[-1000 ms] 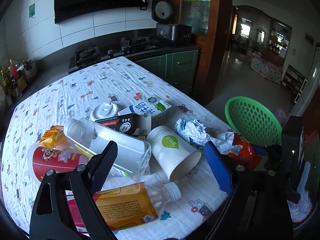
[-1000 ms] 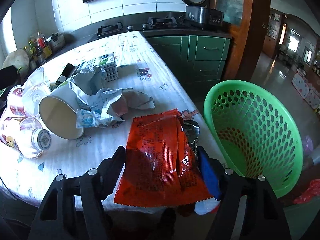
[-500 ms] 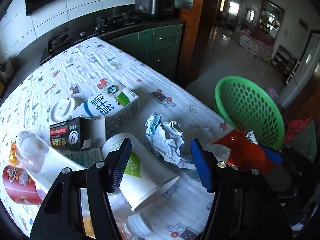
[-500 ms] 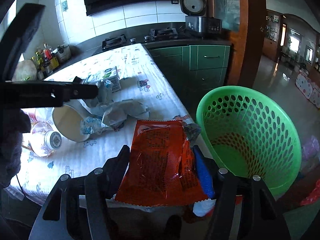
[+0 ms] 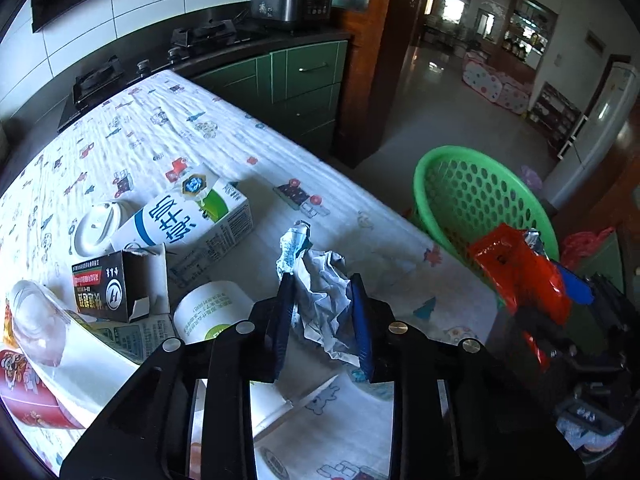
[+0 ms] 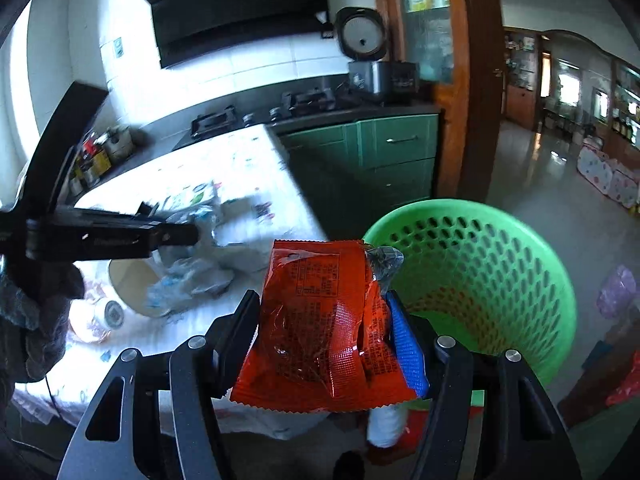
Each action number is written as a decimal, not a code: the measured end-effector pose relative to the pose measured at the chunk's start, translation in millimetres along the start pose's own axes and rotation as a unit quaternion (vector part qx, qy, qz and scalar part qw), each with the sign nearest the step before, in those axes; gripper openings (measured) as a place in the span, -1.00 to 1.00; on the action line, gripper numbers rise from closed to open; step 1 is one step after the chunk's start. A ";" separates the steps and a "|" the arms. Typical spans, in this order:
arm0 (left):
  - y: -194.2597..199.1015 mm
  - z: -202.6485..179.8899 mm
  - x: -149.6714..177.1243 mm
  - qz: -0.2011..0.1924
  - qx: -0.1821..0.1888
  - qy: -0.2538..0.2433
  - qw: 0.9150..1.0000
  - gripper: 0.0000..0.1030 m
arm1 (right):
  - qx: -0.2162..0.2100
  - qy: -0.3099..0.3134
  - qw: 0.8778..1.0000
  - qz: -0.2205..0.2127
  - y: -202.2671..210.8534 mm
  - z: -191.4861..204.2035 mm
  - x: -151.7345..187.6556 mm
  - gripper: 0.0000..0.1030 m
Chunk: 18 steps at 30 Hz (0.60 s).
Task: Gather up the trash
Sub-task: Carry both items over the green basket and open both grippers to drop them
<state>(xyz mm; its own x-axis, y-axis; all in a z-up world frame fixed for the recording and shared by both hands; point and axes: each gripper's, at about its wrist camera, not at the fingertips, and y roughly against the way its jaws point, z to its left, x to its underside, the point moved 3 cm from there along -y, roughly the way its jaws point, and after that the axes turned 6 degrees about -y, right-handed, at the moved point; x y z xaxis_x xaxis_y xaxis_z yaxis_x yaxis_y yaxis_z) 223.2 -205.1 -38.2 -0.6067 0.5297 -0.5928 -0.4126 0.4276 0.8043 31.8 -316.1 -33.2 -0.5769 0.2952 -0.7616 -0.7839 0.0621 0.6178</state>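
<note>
My left gripper (image 5: 322,288) is shut on a crumpled white and blue wrapper (image 5: 320,300) over the table's right side. My right gripper (image 6: 324,300) is shut on a red snack packet (image 6: 316,320) and holds it off the table edge, just left of the green perforated basket (image 6: 480,272). The basket (image 5: 476,196) and the red packet (image 5: 520,276) also show in the left wrist view. In the right wrist view the left gripper (image 6: 188,234) reaches in from the left over the wrapper.
On the patterned tablecloth (image 5: 160,128) lie a milk carton (image 5: 192,220), a white lid (image 5: 96,228), a small black box (image 5: 116,284), a white paper cup (image 5: 212,312), a clear plastic cup (image 5: 40,328) and a red printed cup (image 5: 24,392). Green cabinets (image 5: 300,80) stand behind.
My left gripper moved forward and closed on the crumpled wrapper. My right gripper lifted the red packet and moved it off the table edge, beside the basket.
</note>
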 end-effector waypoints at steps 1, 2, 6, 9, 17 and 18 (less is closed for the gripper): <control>3.6 -3.3 -2.5 -0.006 0.002 -0.004 1.000 -0.52 | 0.005 -0.004 1.000 -0.003 0.2 -4.3 -1.8 0.19; 7.3 -6.4 -4.8 -0.012 0.003 -0.008 1.000 -0.53 | 0.012 -0.007 1.000 -0.006 0.5 -10.2 -3.1 0.19; 19.8 -18.9 -17.2 -0.033 0.019 -0.015 0.999 -0.55 | 0.044 -0.024 0.999 -0.013 -1.5 -37.5 -9.8 0.19; 22.1 -32.6 -28.7 -0.042 0.033 -0.025 0.998 -0.55 | 0.065 -0.033 0.997 -0.010 -6.0 -57.1 -12.0 0.21; 8.5 -74.9 -59.1 -0.048 0.068 -0.051 0.995 -0.55 | 0.106 -0.046 0.993 0.000 -24.9 -98.5 -13.3 0.38; 5.8 -80.9 -62.2 -0.049 0.069 -0.055 0.995 -0.55 | 0.110 -0.045 0.993 0.000 -26.7 -102.0 -13.6 0.40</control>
<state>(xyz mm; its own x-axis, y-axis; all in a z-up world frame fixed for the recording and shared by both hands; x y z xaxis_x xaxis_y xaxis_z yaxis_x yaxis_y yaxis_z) 203.5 -294.8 6.7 -0.4879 0.5542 -0.6743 -0.3638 0.5732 0.7343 37.1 -419.0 -59.3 -0.5466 0.3796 -0.7464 -0.7080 0.2664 0.6540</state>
